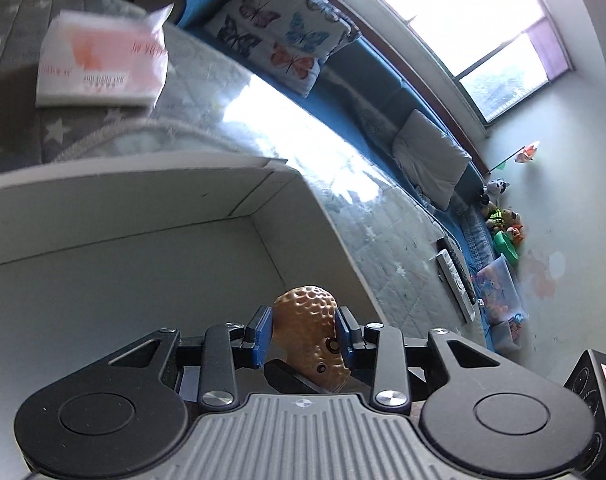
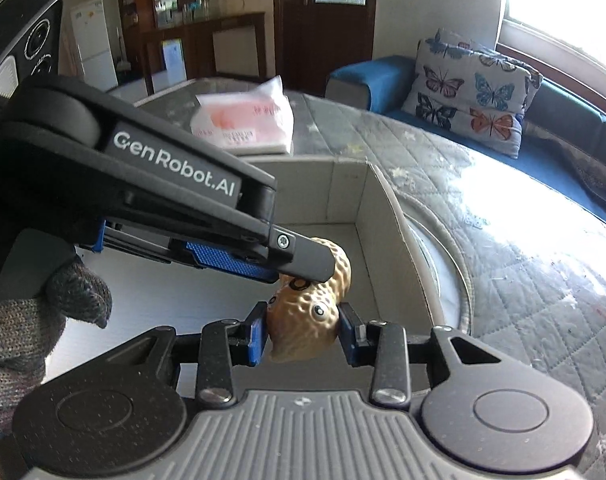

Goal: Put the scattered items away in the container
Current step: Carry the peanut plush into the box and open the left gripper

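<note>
A tan peanut-shaped toy with round eyes [image 1: 309, 332] is held over the white cardboard box [image 1: 123, 248]. My left gripper [image 1: 303, 334] is shut on it. In the right wrist view the same toy [image 2: 303, 316] sits between the blue pads of my right gripper [image 2: 303, 334], which is also shut on it, while the left gripper [image 2: 287, 264] reaches in from the left and clamps its upper end. The box [image 2: 383, 216] lies just beneath and behind. A pink and white tissue pack [image 2: 245, 120] lies on the quilted cover beyond the box; it also shows in the left wrist view [image 1: 103, 64].
The box sits on a grey quilted star-pattern cover [image 2: 523, 248]. A butterfly pillow [image 2: 471, 92] leans on a blue sofa [image 2: 563, 128] by the window. Remote controls [image 1: 457, 276] and toys [image 1: 503, 224] lie along the far edge. A gloved hand [image 2: 31, 320] holds the left gripper.
</note>
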Tool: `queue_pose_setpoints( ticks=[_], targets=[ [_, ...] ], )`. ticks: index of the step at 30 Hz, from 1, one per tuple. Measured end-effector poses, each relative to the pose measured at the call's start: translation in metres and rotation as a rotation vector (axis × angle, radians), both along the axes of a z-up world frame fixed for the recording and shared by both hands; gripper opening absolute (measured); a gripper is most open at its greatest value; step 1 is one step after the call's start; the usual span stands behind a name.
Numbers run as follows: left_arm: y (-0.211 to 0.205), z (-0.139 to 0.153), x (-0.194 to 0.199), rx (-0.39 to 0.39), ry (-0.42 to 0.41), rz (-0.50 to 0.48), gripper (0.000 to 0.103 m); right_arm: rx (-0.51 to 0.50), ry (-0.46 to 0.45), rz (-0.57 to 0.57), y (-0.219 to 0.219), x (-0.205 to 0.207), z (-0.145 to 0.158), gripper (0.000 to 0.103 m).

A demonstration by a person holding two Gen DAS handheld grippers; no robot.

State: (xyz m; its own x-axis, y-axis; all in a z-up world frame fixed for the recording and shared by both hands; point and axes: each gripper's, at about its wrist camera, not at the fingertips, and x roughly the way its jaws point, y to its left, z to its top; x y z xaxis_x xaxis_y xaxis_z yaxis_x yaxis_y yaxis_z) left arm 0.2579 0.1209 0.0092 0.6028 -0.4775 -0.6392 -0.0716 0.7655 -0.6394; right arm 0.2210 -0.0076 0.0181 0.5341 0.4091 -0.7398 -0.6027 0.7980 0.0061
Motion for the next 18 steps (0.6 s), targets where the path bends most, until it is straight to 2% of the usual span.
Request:
queue_pose_setpoints(
  ticks=[7, 18],
  targets=[
    [0.001, -0.013, 0.006, -0.028, 0.040, 0.012, 0.036, -0.058, 0.007, 0.005, 0.006, 0.013, -0.007, 0.037],
    [-0.005, -0.003, -0.003, -0.009, 0.006, 0.016, 0.036, -0.007, -0.025, -0.007, -0.010, 0.000, 0.009, 0.040]
  ],
)
